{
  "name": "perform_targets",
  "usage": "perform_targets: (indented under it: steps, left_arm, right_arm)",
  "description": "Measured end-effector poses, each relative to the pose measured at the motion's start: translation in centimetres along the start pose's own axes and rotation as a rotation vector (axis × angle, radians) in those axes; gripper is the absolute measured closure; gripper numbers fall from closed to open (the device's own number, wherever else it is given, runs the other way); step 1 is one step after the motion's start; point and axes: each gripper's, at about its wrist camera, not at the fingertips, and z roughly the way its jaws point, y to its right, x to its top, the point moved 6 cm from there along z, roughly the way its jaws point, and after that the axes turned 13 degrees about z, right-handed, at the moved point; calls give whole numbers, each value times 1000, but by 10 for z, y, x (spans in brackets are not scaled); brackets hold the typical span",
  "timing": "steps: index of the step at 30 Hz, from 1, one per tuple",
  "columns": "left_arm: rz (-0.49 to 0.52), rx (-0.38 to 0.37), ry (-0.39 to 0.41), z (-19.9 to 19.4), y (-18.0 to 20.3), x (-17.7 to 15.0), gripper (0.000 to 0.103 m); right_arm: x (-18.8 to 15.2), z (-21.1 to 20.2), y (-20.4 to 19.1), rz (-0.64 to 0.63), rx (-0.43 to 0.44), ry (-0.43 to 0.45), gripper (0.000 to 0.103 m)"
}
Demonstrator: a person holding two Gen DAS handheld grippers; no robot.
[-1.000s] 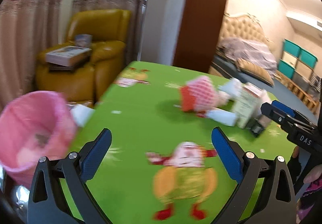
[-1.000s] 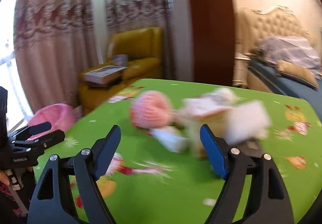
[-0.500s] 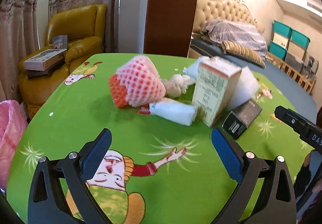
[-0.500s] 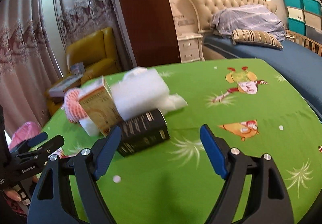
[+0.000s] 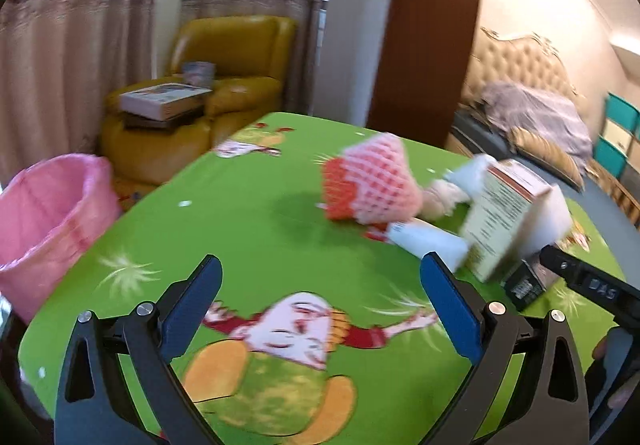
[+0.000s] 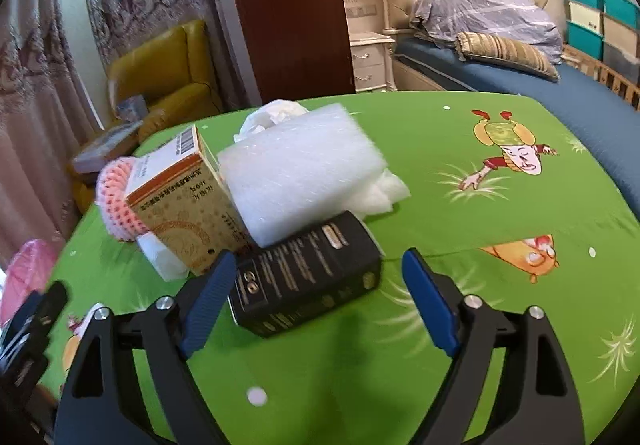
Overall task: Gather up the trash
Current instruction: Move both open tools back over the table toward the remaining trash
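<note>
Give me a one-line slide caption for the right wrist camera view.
Right gripper, jaws opening, closes in on a black box lying beside foam and a carton on the green tablecloth.

Both fisheye views are bright with soft daylight, bending the room and darkening into black corners. The left wrist view is motion-blurred: the pink-and-orange foam fruit net and tan cardboard carton beyond the jaws smear. The right wrist view is sharper, the black rectangular box between the jaws casting a soft shadow on the green cartoon-print tablecloth.

Right hand-held gripper opening; left hand-held gripper gapes wide
</note>
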Motion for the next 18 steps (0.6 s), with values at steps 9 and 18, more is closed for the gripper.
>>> perform_targets:
  steps: [9,18]
  left_arm:
    - [-81,-83,-67,12,-15,-9,10]
    - [-129,-121,-68,15,-25,-13,10]
  right_arm:
    - [-2,4,-13,-97,-151,61,16]
    - [-3,-43,64,-13,-243,94,16]
